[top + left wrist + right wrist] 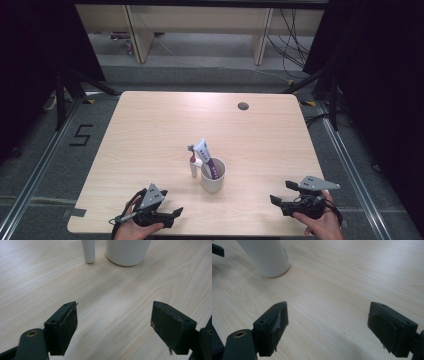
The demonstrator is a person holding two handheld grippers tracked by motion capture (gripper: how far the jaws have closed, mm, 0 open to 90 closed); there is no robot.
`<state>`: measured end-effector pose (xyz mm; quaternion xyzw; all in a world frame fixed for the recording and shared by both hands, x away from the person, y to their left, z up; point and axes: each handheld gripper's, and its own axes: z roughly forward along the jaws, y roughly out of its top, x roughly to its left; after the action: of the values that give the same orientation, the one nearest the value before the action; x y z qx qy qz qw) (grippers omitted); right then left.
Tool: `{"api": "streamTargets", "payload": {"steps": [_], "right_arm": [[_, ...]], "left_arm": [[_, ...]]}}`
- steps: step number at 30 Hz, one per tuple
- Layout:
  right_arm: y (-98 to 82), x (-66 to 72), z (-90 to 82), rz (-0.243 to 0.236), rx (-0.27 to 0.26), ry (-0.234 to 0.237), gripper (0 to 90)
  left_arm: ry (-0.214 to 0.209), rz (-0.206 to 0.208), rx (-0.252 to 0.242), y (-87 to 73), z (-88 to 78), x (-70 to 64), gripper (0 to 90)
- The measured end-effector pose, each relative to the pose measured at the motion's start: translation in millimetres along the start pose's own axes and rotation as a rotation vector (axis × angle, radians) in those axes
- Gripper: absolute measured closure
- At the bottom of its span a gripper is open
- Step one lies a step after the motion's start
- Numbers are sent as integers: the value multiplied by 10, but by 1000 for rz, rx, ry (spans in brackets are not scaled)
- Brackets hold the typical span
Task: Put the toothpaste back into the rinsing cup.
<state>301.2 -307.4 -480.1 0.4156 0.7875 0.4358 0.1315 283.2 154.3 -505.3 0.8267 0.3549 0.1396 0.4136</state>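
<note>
The white cup [213,175] stands near the middle of the desk [150,130], a little toward the person's edge, and serves as the landmark here. A tube [207,158] leans out of the cup with its lower end hidden inside; its white and purple label carries print too small to read. Just left of the cup, touching or nearly touching it, stands a white toothbrush [193,162] with a red band and a dark head; whether it leans on the cup or the tube cannot be told. In the left gripper view the cup [128,251] and the toothbrush [88,251] are cut off at the top edge, so just their bases show. In the right gripper view the cup [265,257] is likewise cropped at the top. The left gripper [167,202] rests on the desk below and left of the cup, well apart from it, its jaws spread wide with nothing between them. The right gripper [282,192] rests below and right of the cup, also well apart, jaws wide and empty. Left of the desk, the floor bears a taped mark [81,135] reading "5".
</note>
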Motion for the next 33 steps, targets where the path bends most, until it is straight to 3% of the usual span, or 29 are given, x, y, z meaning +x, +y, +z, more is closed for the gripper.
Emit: {"api": "streamTargets", "payload": {"steps": [1,2,3,4,6,7,8,9,10,11,12,14,16,18,20,22,23,24,27,28,29,31,32,33], "right_arm": [[-4,-24,-8,-33,-4,-9,176],[-15,-3,-14,-1,3,-1,176],[-19,-25,-21,-33,0,-10,176],[-31,-9,-26,-14,5,-8,176],[-43,-23,-38,-37,4,-17,175],[-53,1,-48,-4,12,-6,175],[-56,-21,-56,-37,8,-19,175],[-67,-3,-62,-9,15,-10,175],[-72,-18,-69,-27,11,-13,175],[-81,-6,-75,-7,25,-10,174],[-90,-16,-76,-21,19,-14,172],[-104,-7,-85,-6,25,-15,171],[-110,-30,-100,-38,26,-28,171],[-123,-16,-113,-16,41,-19,171],[-130,-37,-117,-45,37,-35,170],[-148,-19,-122,-14,38,-23,170],[-151,-38,-128,-44,38,-35,169],[-161,-21,-132,-17,48,-25,169],[-174,-33,-144,-37,57,-32,169],[-183,-21,-143,-20,56,-30,168],[-186,-42,-146,-49,56,-42,168],[-198,-45,-147,-57,65,-44,168],[-207,-19,-154,-28,79,-47,167],[-211,-42,-152,-63,80,-56,167]], "left_arm": [[0,-1,-1,0,1,-1,212],[0,-1,-3,-1,3,-1,212],[-1,-2,-7,-2,5,-1,211],[-2,-1,-7,-2,6,0,212],[-3,-1,-10,-3,7,-1,212],[-3,-1,-9,-3,6,-1,212],[-3,-1,-10,-3,7,-1,212],[-3,0,-9,-3,7,0,211],[-3,0,-10,-4,9,-1,212],[-3,0,-9,-4,9,-2,212],[1,2,0,-1,2,-3,212],[1,-11,-13,-2,13,-14,211],[0,-19,-20,-3,18,-20,211],[0,-18,-21,-4,18,-21,211],[0,-12,-16,-4,16,-16,211],[0,-8,-14,-4,14,-14,210],[-2,-8,-17,-4,17,-13,210],[-2,-15,-24,-5,21,-19,210],[0,5,-5,-4,7,-6,210],[1,5,-6,-4,8,-7,209],[2,5,-7,-3,9,-7,204],[1,-5,-19,-5,19,-13,201],[2,5,-11,-4,12,-6,201],[2,-4,-18,-5,17,-12,199]]}}
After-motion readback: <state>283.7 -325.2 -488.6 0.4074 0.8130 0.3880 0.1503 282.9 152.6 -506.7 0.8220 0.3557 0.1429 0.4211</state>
